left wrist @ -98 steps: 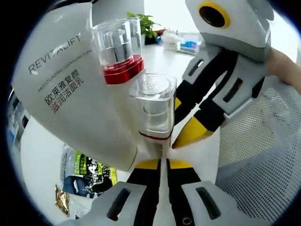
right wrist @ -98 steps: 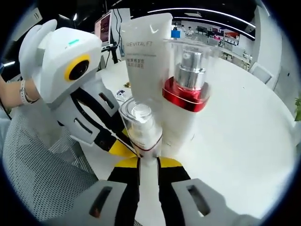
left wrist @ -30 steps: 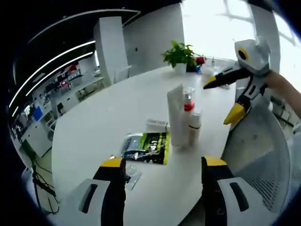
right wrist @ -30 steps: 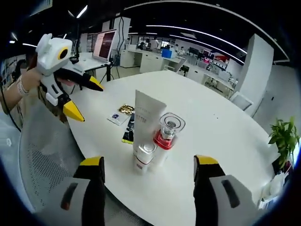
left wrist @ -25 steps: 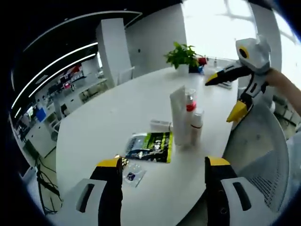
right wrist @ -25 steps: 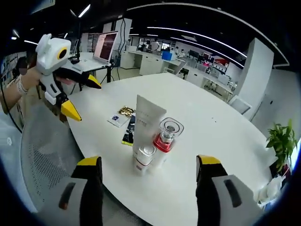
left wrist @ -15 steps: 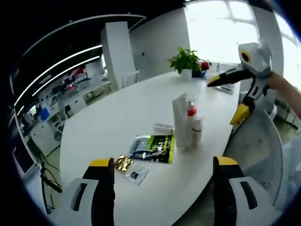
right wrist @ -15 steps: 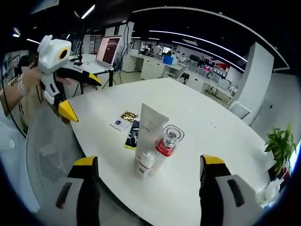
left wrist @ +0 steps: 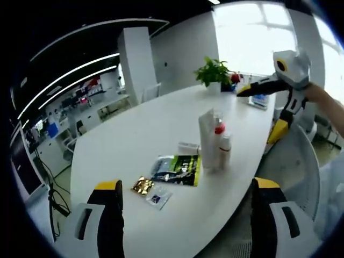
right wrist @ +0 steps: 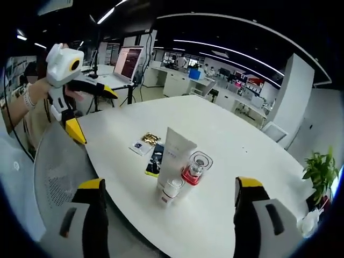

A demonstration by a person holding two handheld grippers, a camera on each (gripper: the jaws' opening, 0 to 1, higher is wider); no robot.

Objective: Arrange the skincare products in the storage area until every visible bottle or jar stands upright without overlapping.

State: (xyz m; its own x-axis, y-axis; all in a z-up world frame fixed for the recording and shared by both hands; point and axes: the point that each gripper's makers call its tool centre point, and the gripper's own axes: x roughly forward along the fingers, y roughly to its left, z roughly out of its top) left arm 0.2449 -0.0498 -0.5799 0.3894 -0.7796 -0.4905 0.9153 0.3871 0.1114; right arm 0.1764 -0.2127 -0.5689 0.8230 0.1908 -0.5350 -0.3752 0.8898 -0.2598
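Skincare products stand upright in a tight cluster near the edge of the white oval table (right wrist: 258, 161): a tall white squeeze tube (right wrist: 174, 158), a clear-capped pump bottle with a red collar (right wrist: 193, 172), and a short white bottle with a clear cap (right wrist: 171, 192), touching or just beside one another. A green-and-black flat packet (left wrist: 176, 170) lies just beside them, with a gold foil sachet (left wrist: 142, 185) and a small clear sachet (left wrist: 158, 198) further along. The left gripper (left wrist: 185, 226) and right gripper (right wrist: 172, 228) hold nothing, jaws spread wide, both well apart from the cluster. A grey mesh chair (right wrist: 59, 183) sits at the table edge, a potted green plant (left wrist: 214, 72) at the far end
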